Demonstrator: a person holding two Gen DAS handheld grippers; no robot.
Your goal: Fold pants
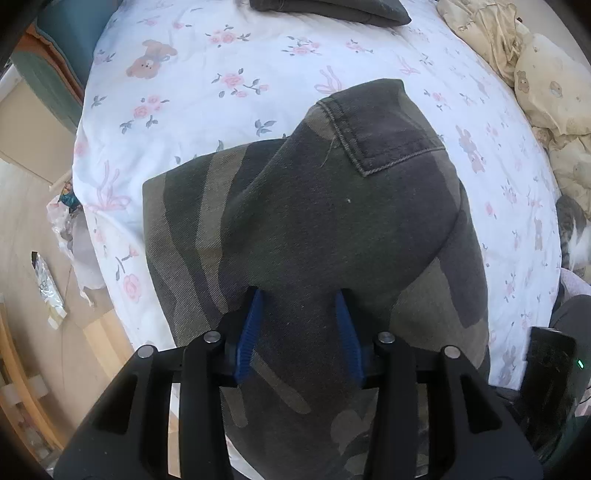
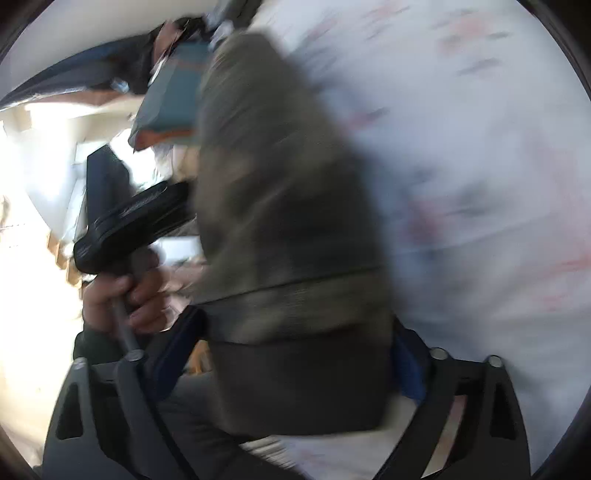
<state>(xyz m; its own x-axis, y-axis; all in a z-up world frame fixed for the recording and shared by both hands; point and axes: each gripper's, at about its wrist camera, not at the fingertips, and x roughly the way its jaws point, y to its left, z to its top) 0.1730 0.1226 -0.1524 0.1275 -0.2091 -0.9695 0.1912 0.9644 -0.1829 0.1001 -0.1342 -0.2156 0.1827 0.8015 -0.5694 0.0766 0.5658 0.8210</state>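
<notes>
Camouflage pants (image 1: pixel 332 206) lie in a folded bundle on a white flowered bed sheet (image 1: pixel 221 74), a back pocket facing up. My left gripper (image 1: pixel 299 295) points steeply down, and its blue fingers (image 1: pixel 255 317) pinch a ridge of the cloth at the bundle's near side. The right wrist view is blurred. There the pants (image 2: pixel 273 184) hang between the widely spread fingers of my right gripper (image 2: pixel 291 332), which stands open around the cloth. A hand (image 2: pixel 122 295) holds the other gripper (image 2: pixel 129 218) at the left of that view.
A dark folded garment (image 1: pixel 332 11) lies at the far edge of the bed. A crumpled beige quilt (image 1: pixel 535 74) fills the right side, with a grey and white furry animal (image 1: pixel 572 229) beside it. Wooden floor with wrappers (image 1: pixel 48 288) lies left of the bed.
</notes>
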